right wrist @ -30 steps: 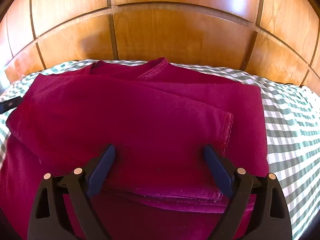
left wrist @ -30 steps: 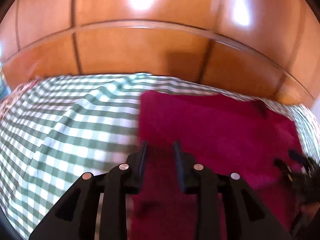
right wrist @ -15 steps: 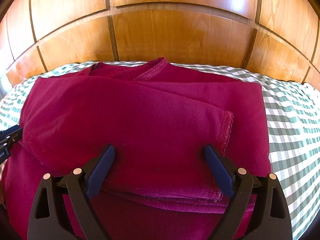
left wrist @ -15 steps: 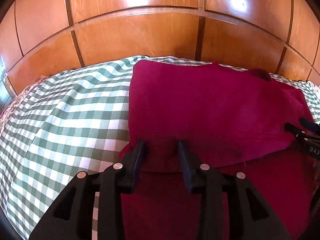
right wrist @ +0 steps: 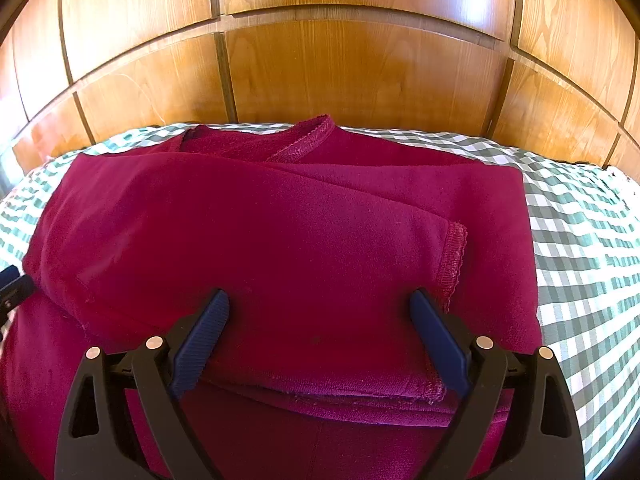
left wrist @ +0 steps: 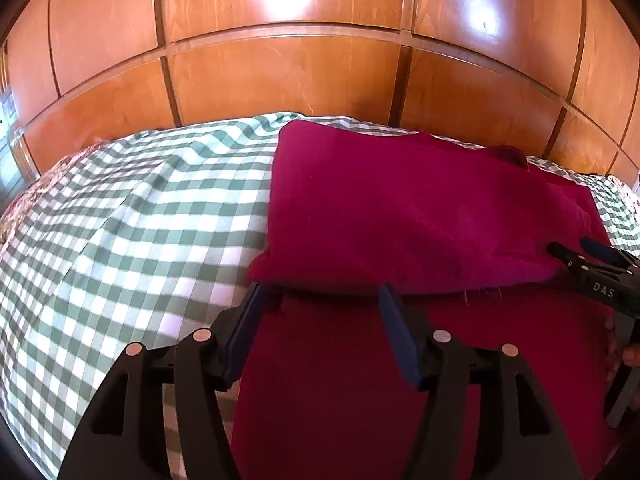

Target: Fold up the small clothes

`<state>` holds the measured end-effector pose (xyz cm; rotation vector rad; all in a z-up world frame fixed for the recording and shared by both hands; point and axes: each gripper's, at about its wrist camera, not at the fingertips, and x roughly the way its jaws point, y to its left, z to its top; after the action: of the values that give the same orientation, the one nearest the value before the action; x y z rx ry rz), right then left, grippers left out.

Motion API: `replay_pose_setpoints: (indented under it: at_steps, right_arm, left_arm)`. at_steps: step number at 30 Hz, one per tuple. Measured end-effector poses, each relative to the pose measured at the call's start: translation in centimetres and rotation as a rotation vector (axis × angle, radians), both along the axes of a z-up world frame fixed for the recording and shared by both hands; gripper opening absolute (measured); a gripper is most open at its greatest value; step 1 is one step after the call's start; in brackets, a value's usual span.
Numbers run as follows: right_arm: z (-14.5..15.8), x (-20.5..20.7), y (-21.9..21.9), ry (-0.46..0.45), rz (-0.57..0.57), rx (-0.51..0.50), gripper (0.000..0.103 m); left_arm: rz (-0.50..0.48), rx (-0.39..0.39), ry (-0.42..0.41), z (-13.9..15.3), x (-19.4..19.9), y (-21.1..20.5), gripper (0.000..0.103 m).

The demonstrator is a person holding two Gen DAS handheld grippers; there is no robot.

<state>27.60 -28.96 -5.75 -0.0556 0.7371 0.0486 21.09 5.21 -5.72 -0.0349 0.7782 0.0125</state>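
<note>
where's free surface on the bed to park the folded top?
Bare checked sheet left of the maroon garment, up to the wooden panelling. A narrower strip of sheet lies right of the garment. Crowded over the garment: left gripper and right gripper, jaws open.

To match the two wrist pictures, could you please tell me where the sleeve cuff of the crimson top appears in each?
Left wrist view: sleeve cuff at the far right, beside the right tongs.
Right wrist view: sleeve cuff right of centre, above the right blue pad.
Shared landmark: the crimson top's neckline, at the headboard end.

Checked bedcover point(left wrist: 140, 220) under crimson garment point(right wrist: 260, 240)
</note>
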Motion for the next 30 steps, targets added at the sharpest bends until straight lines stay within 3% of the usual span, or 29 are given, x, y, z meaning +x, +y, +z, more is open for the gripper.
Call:
replay_pose_setpoints:
  at_steps: [16,24,30]
  right_arm:
    - [0.5,-0.5,0.7,-0.004,-0.035,-0.067,0.096]
    - [1.7,-4.0,0.2,-0.025,-0.051,-0.030,0.097]
    - [2.2,-7.2,-1.5,0.009,-0.059,0.005,0.097]
  left_arm:
    - [0.026,0.006,-0.010,0.5,-4.3,1.1,0.063]
    - [0.039,0.002,-0.010,0.2,-6.8,2.5,0.063]
    - [0.047,-0.008,-0.005,-0.2,-8.4,3.4,0.063]
